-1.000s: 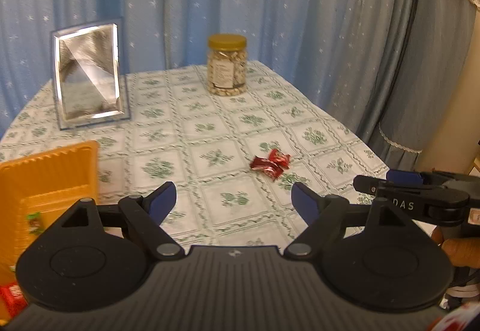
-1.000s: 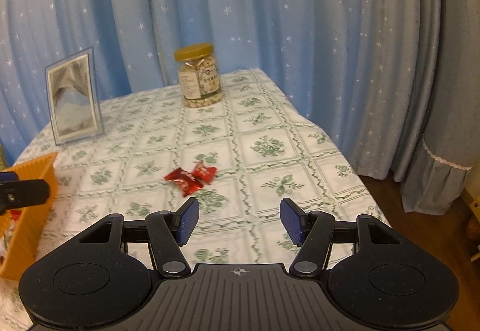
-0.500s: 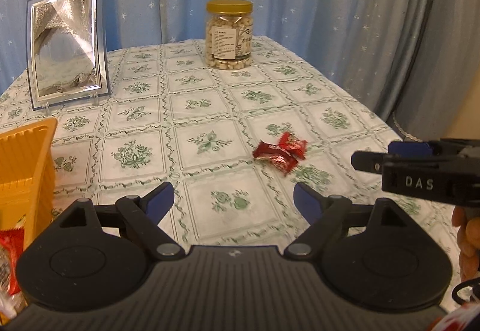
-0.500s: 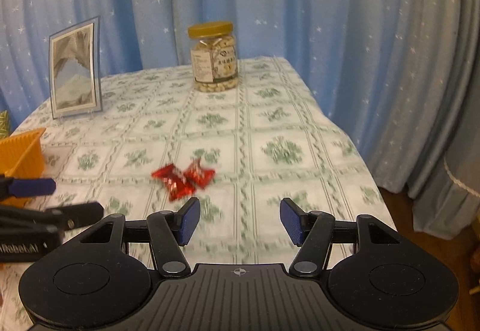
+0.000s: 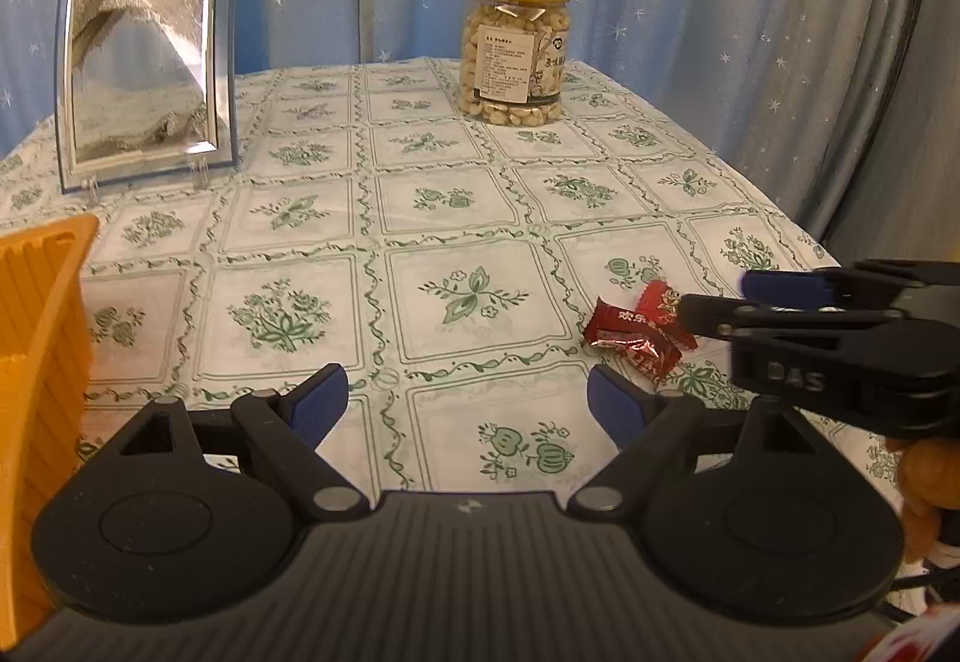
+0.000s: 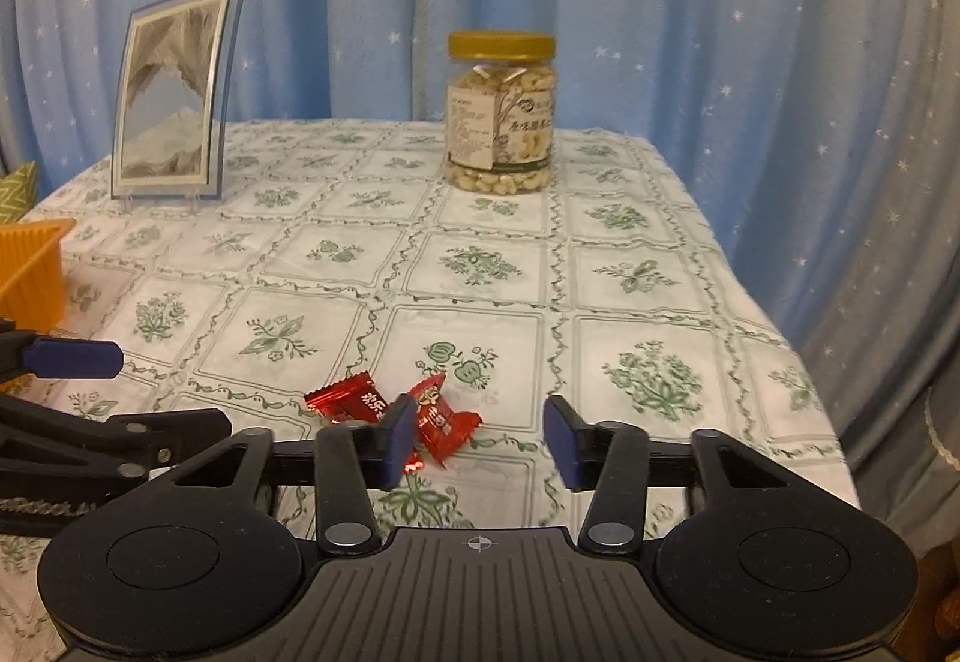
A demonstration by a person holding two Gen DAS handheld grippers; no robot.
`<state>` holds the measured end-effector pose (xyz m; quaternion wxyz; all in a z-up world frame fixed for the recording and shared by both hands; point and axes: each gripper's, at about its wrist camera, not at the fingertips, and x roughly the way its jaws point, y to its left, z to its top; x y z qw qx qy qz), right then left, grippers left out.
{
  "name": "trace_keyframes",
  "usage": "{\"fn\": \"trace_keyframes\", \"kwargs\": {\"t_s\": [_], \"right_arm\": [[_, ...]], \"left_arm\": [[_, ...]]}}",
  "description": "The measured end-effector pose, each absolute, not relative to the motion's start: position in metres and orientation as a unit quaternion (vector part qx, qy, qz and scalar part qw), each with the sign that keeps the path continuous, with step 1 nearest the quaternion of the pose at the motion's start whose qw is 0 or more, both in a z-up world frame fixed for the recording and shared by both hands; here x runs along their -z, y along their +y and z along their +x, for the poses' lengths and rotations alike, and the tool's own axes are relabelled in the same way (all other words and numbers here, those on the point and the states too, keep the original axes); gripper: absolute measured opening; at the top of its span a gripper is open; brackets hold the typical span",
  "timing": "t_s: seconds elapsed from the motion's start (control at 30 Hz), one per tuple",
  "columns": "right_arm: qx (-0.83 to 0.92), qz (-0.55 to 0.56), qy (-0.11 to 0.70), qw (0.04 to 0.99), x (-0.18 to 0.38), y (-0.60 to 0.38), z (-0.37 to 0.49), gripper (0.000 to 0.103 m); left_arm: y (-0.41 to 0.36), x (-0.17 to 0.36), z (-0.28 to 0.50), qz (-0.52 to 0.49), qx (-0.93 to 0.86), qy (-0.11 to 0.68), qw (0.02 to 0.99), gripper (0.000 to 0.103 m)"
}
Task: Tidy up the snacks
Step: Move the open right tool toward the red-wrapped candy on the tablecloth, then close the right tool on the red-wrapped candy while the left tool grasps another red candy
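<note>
Red-wrapped candies (image 5: 635, 333) (image 6: 442, 418) lie together on the flowered tablecloth near its front right. My right gripper (image 6: 480, 437) hovers just over them. Its jaws are closing, with one candy lying partly in the gap beside the left finger (image 6: 401, 440), and the pads are not pressing on it. The left wrist view shows that gripper (image 5: 715, 296) from the side, its tips above the candies. My left gripper (image 5: 465, 401) stands open and empty to the left of the candies. An orange basket (image 5: 42, 338) (image 6: 30, 266) sits at the table's left edge.
A jar of nuts with a yellow lid (image 5: 515, 53) (image 6: 499, 116) stands at the back of the table. A framed picture (image 5: 144, 44) (image 6: 174, 92) stands at the back left. Blue starred curtains hang behind, and the table drops off at the right edge.
Both grippers have come down and nearer to the candies. The right gripper's jaws have narrowed, and its left finger now overlaps the candies.
</note>
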<state>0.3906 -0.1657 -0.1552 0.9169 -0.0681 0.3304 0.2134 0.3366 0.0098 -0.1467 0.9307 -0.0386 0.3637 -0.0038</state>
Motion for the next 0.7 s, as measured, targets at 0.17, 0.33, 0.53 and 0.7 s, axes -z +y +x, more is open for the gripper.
{"fn": "trace_keyframes", "kwargs": {"t_s": [0.17, 0.33, 0.53, 0.7], "right_arm": [[-0.225, -0.076, 0.336, 0.911, 0.167, -0.16, 0.399, 0.04], [-0.241, -0.078, 0.334, 0.908, 0.172, -0.156, 0.399, 0.025], [-0.276, -0.079, 0.343, 0.895, 0.169, -0.146, 0.39, 0.023], [-0.31, -0.034, 0.359, 0.88, 0.167, -0.149, 0.383, 0.023]], "left_arm": [[0.011, 0.151, 0.337, -0.043, 0.011, 0.365, 0.93, 0.085], [0.014, 0.151, 0.336, -0.041, 0.009, 0.362, 0.931, 0.085], [0.022, 0.149, 0.333, -0.049, -0.001, 0.36, 0.932, 0.085], [0.024, 0.148, 0.33, -0.058, 0.0, 0.36, 0.931, 0.085]]}}
